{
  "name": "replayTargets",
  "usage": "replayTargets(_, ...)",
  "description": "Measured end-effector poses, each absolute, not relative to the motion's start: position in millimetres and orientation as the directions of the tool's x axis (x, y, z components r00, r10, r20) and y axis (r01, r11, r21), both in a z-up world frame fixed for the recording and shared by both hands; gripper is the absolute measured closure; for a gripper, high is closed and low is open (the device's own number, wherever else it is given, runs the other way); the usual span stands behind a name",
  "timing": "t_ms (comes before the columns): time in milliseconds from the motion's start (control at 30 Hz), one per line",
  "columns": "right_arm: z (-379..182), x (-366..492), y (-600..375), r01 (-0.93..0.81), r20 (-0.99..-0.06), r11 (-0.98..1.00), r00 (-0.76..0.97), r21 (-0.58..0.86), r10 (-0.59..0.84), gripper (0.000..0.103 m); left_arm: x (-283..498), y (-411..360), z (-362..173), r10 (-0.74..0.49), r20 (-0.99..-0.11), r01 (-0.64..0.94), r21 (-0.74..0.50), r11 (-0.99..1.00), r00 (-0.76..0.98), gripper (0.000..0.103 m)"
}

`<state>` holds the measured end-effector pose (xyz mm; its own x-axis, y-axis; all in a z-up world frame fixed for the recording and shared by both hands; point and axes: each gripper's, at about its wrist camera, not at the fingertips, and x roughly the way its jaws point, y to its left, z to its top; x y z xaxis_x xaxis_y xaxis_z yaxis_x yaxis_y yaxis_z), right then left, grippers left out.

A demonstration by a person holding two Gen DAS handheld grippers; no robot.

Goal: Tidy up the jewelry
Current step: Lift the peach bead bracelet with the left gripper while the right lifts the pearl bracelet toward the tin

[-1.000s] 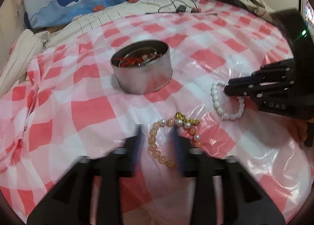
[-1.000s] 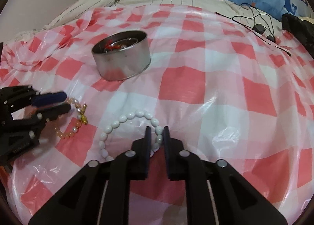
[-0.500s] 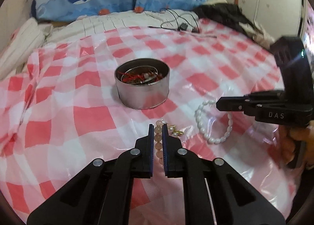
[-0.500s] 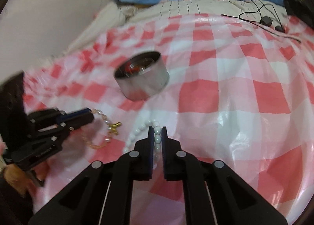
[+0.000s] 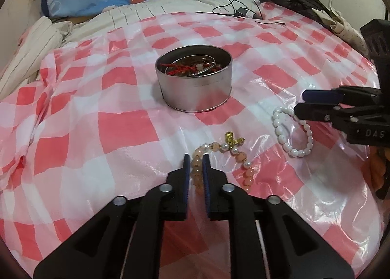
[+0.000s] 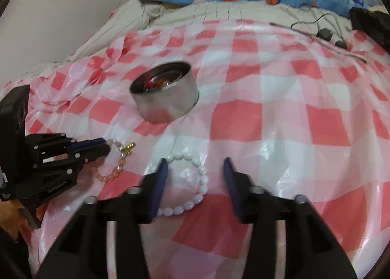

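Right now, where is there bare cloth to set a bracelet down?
Free: checked cloth left of the tin, and beyond it toward the cables. Crowded: in front of the tin, where the peach bracelet and white bracelet lie.

Both tools are matte black plastic: the left gripper and the right gripper each have angular arms with triangular cut-outs and round silver screw heads at the joints. Their fingers carry ribbed dark-blue pads (the right body reads "DAS" in pale letters).
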<state>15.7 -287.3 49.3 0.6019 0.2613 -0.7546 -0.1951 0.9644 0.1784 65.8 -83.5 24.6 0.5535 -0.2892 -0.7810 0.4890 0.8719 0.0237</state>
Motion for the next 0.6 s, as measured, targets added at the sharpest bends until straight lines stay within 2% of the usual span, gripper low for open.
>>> replayTargets(33,50.3,15.4,-287.1,-0.197,-0.752,0.966,0.607,0.169,0.256,0.055,66.3,-83.4,23.8,-0.28,-0.782,0.484,0.032,0.875,0.556,0.077)
replayTargets(100,47.6,15.6,-284.9,-0.195,-0.762,0.972,0.607,0.134,0.227,0.055,65.8,-85.6,20.7,-0.275,-0.788,0.491,0.039,0.87,0.551,0.069)
replayTargets(167,38.5,17.5,-275.1,-0.206,-0.795,0.977,0.585,0.048,0.162,0.055,62.8,-90.3,17.9,-0.253,-0.788,0.497,0.077,0.865,0.561,0.067)
replayTargets(200,31.8,17.7,-267.6,-0.222,-0.814,0.975,0.567,-0.008,0.122,0.061,60.8,-94.0,16.3,-0.235,-0.786,0.5,0.107,0.86,0.571,0.068)
replayTargets(233,29.3,16.5,-263.0,-0.241,-0.815,0.97,0.568,-0.036,0.111,0.069,59.3,-96.0,16.0,-0.239,-0.787,0.512,0.112,0.852,0.569,0.082)
replayTargets(267,29.0,14.8,-257.9,-0.268,-0.817,0.962,0.565,-0.047,0.117,0.091,57.9,-97.1,16.3,-0.241,-0.787,0.518,0.115,0.847,0.568,0.091)
replayTargets(300,28.5,13.8,-255.5,-0.284,-0.821,0.958,0.556,-0.043,0.128,0.095,57.1,-97.7,17.5,-0.232,-0.784,0.515,0.127,0.848,0.575,0.096)
replayTargets(333,28.3,14.1,-259.5,-0.281,-0.825,0.96,0.542,0.005,0.163,0.095,56.5,-96.3,20.0,-0.248,-0.78,0.518,0.112,0.848,0.574,0.096)
replayTargets(400,30.3,18.2,-275.3,-0.257,-0.813,0.949,0.505,0.181,0.292,0.095,58.5,-87.3,28.8,-0.33,-0.766,0.512,-0.001,0.859,0.551,0.096)
replayTargets(467,38.4,20.3,-299.9,-0.222,-0.728,0.883,0.502,0.413,0.467,0.095,60.2,-75.9,43.0,-0.41,-0.727,0.498,-0.108,0.86,0.551,0.096)
replayTargets(533,50.4,17.8,-314.2,-0.241,-0.618,0.802,0.529,0.547,0.581,0.095,59.4,-69.3,51.9,-0.442,-0.696,0.494,-0.143,0.858,0.566,0.096)
replayTargets(600,62.3,13.6,-323.1,-0.275,-0.521,0.737,0.559,0.618,0.645,0.095,60.5,-65.6,55.7,-0.457,-0.684,0.485,-0.17,0.858,0.568,0.096)
